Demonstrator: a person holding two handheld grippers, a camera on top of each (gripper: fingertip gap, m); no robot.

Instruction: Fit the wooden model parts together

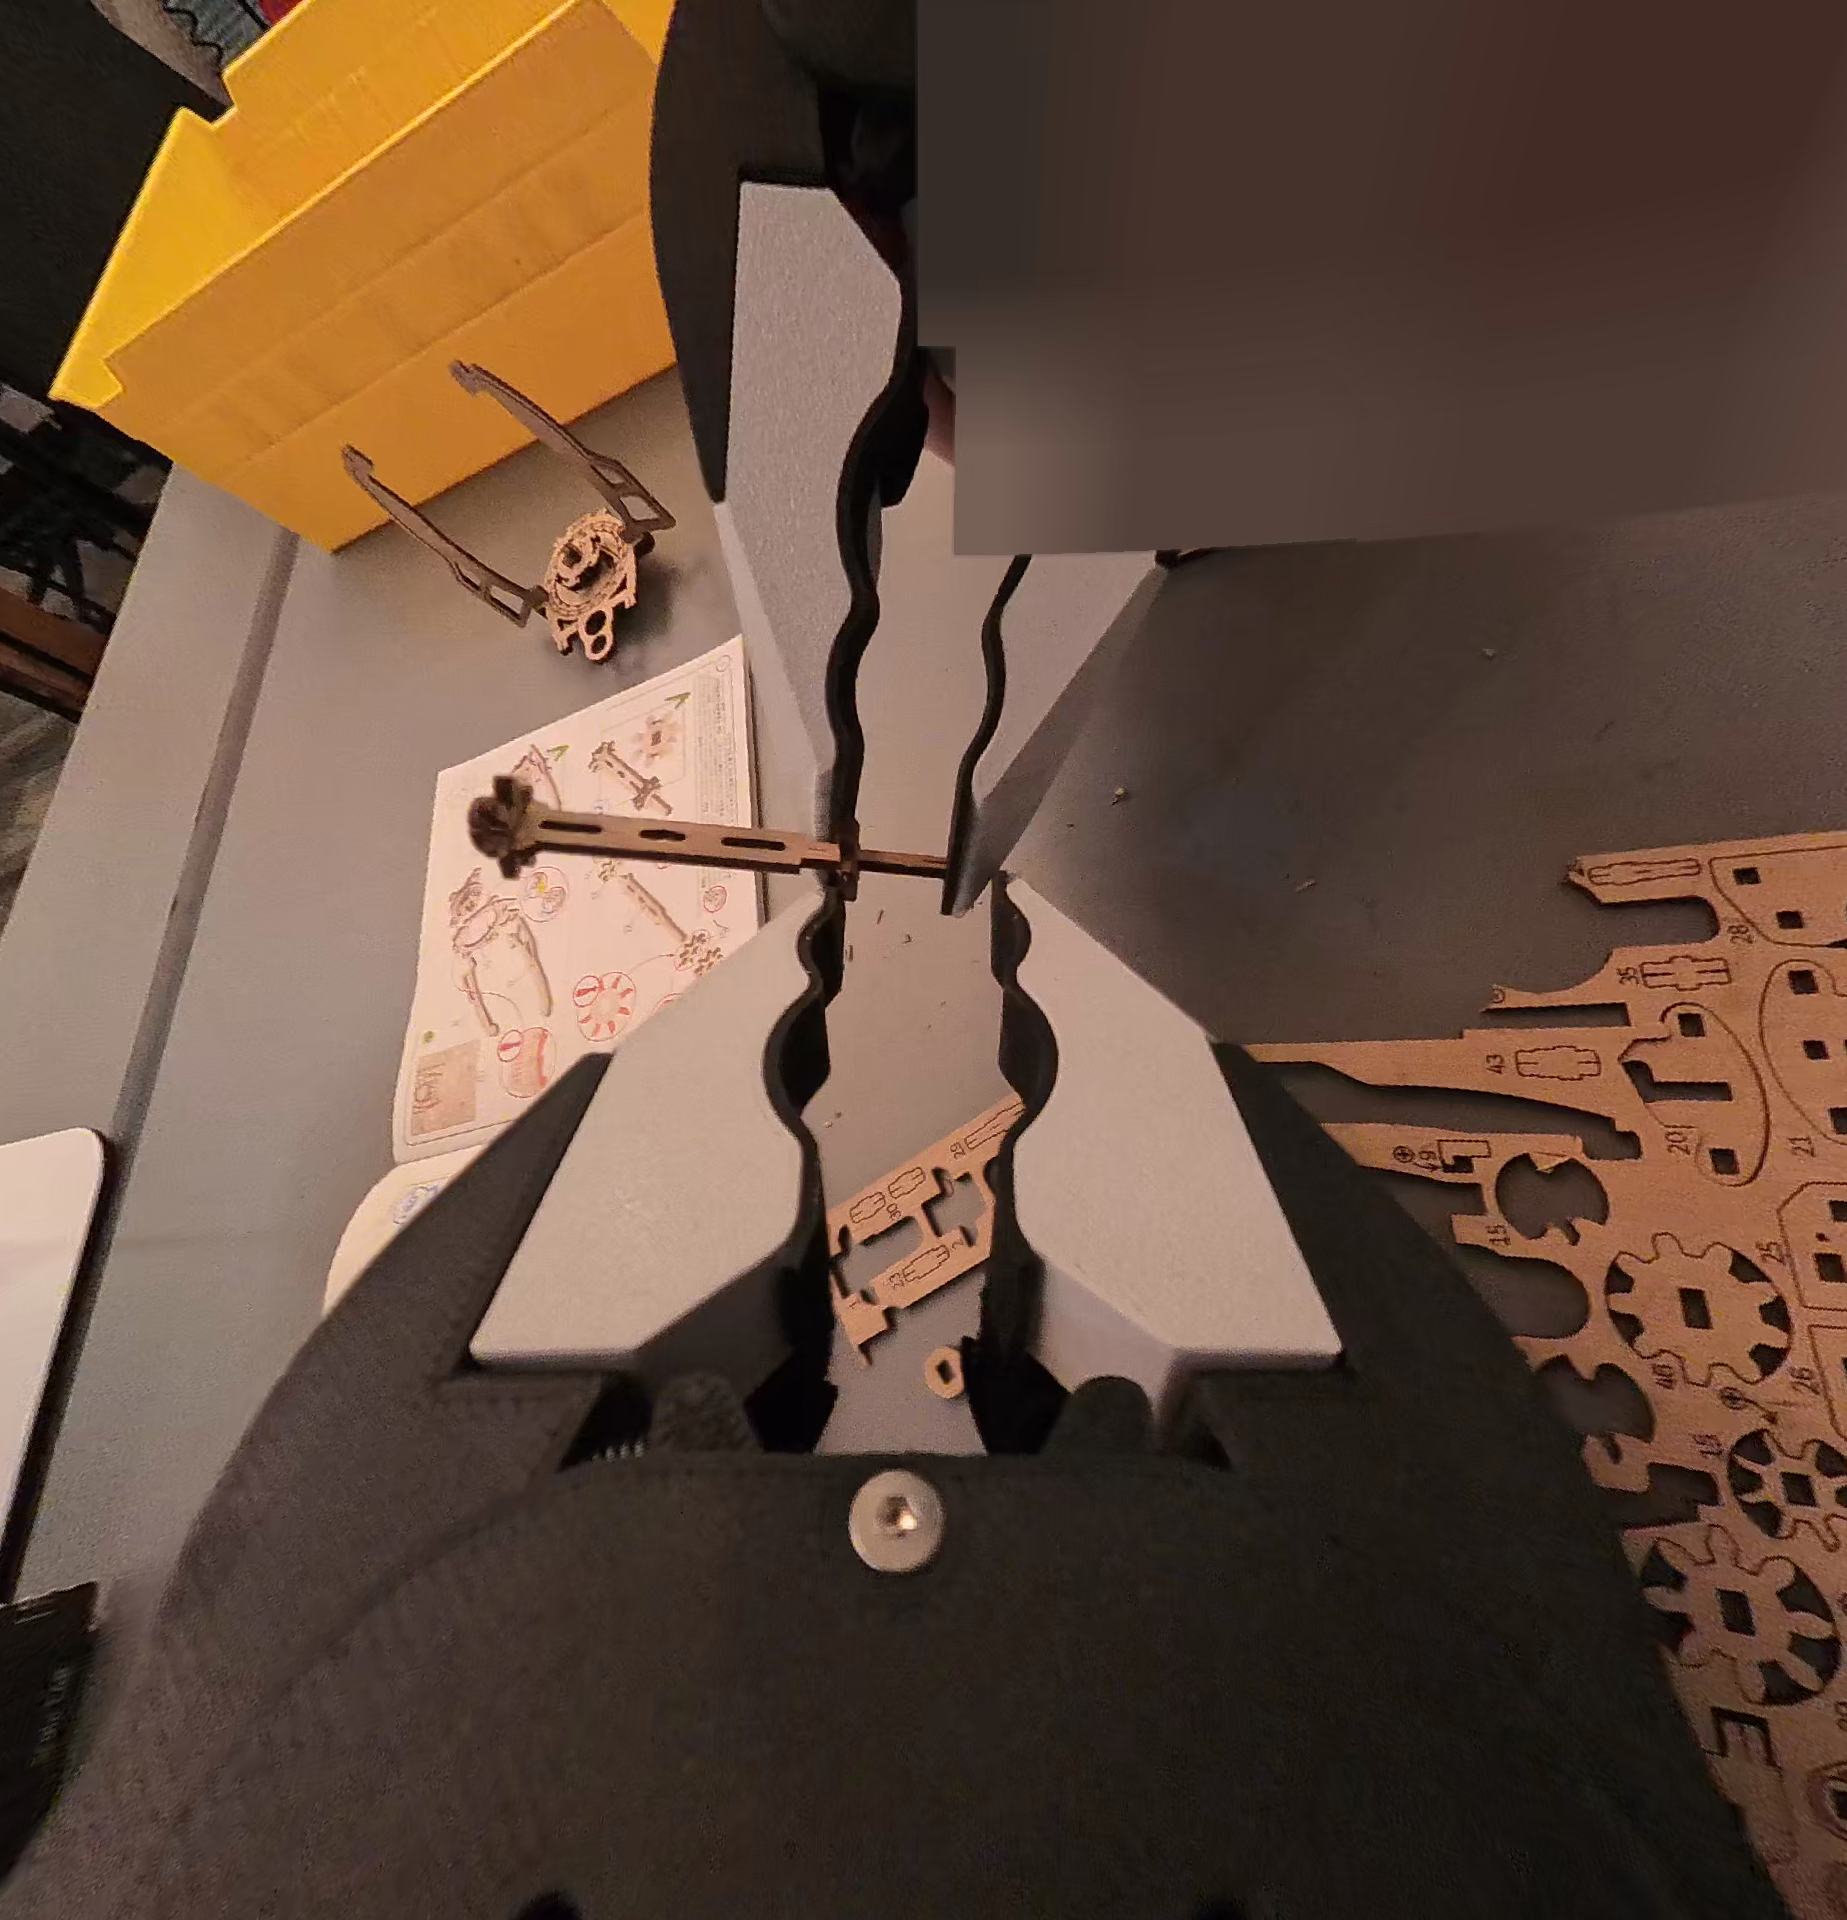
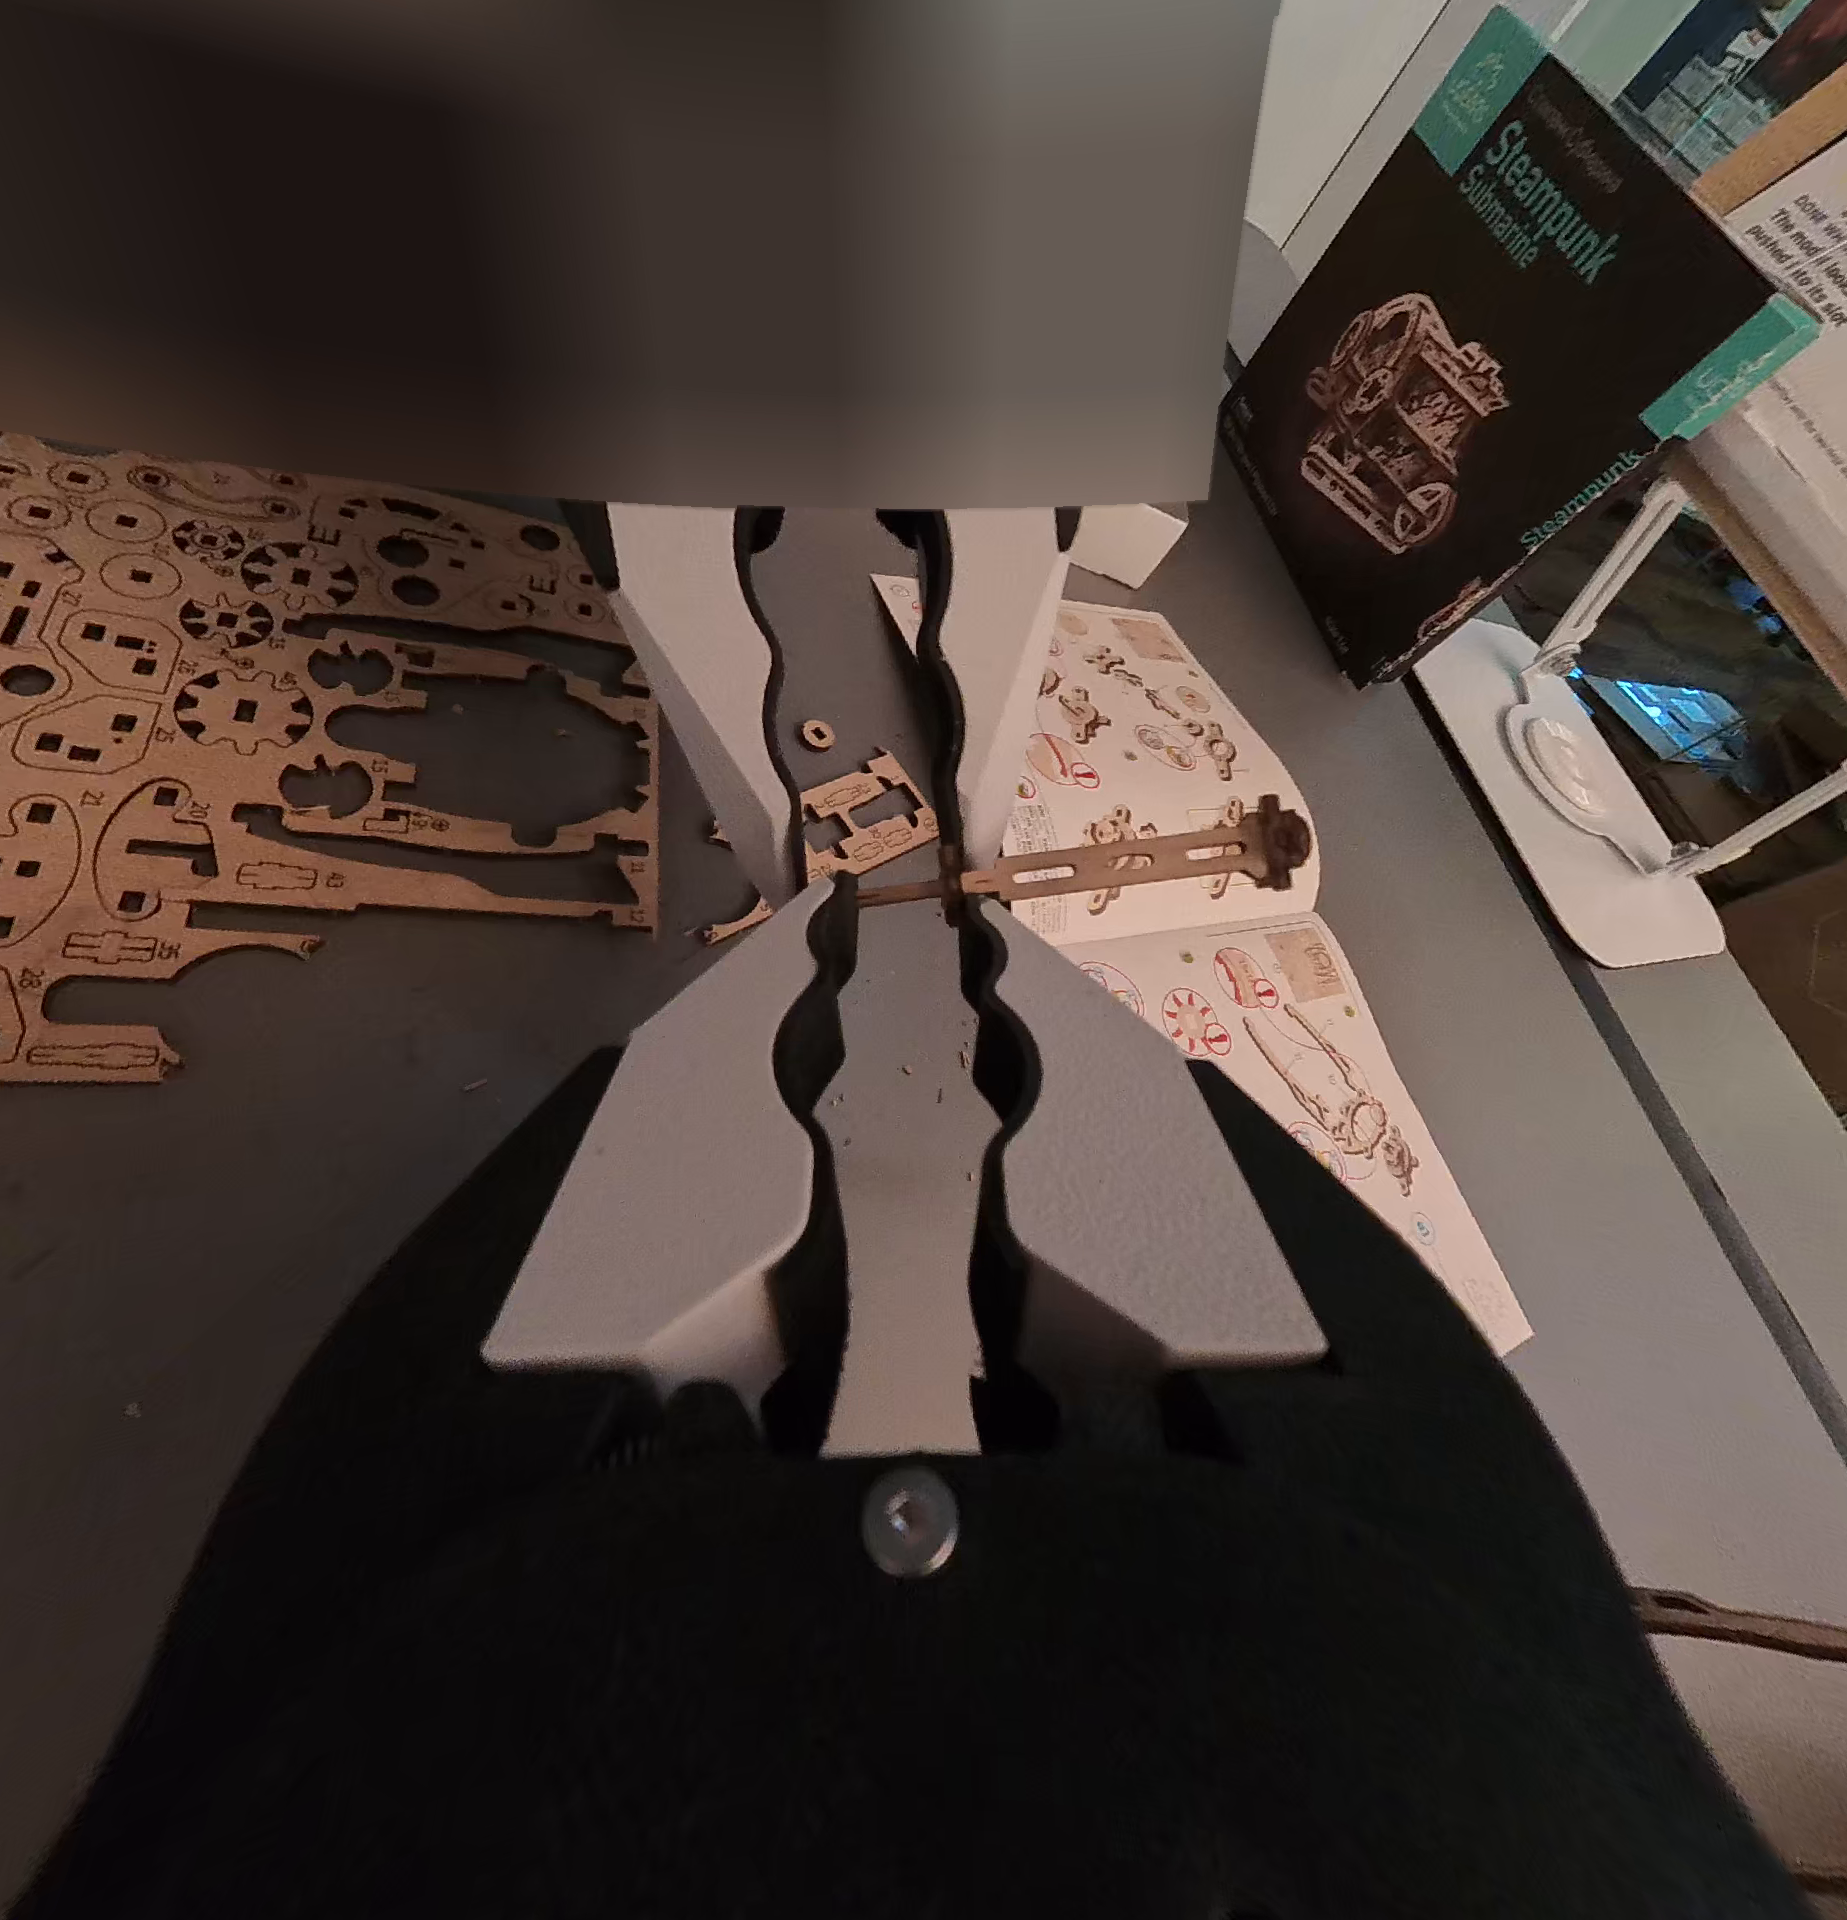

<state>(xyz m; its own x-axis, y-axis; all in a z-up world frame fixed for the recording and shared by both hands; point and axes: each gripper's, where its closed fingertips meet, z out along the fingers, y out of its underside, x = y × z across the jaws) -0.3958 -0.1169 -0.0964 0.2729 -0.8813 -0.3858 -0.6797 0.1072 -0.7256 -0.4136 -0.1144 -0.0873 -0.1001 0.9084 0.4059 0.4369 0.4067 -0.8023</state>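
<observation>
Over grey table (image 1: pixel 223 831), slotted shaft (image 1: pixel 680 836) lies crosswise.

You work under dim, warm light at a grey table (image 1: pixel 223 831), with a white lamp base (image 2: pixel 1625 914) at its edge.

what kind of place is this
Probably a hobby or work desk indoors: laser-cut wooden part sheets, an open instruction booklet and the kit's box lie on a grey table.

A large blurred patch covers the far part of both views, hiding the base of the opposing grey gripper (image 1: pixel 794 312). The perforated tan wooden parts sheet (image 1: pixel 1677 1299) runs off the right edge.
</observation>
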